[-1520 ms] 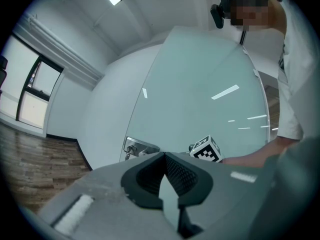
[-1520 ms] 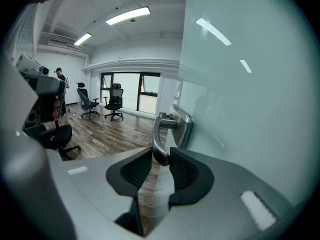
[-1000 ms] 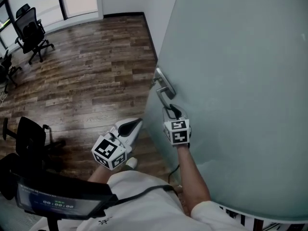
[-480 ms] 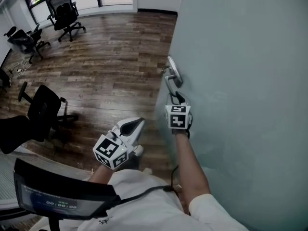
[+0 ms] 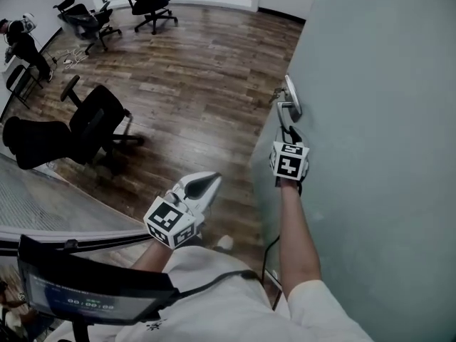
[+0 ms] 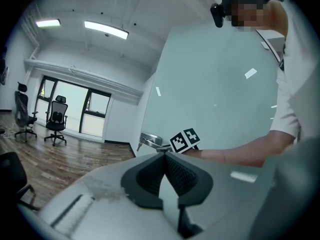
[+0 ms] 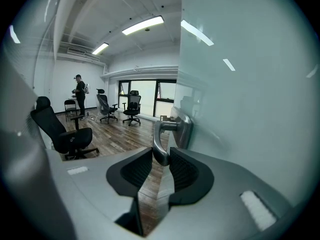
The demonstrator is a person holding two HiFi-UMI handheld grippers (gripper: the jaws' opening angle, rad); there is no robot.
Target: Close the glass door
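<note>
Right tongs point(image 7: 161, 159) are seen clamped on the lever handle point(image 7: 163, 134) of the glass door point(image 5: 370, 120), at the right over the wood floor point(image 5: 199, 70). Left tongs point(image 6: 165, 156) are held shut and empty, apart from the door. The smooth lever could be slipped off if pulled at an angle, and the door left ajar.

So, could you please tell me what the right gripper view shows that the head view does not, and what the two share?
Only the right gripper view: a close look at the right gripper with its jaws clamped on the lever of the door handle, and the lit ceiling lights.
Only the head view: the left gripper hanging free over the wooden floor, the person's right forearm, and a screen at the bottom edge.
Both: the frosted glass door, the handle, the floor and black office chairs.
</note>
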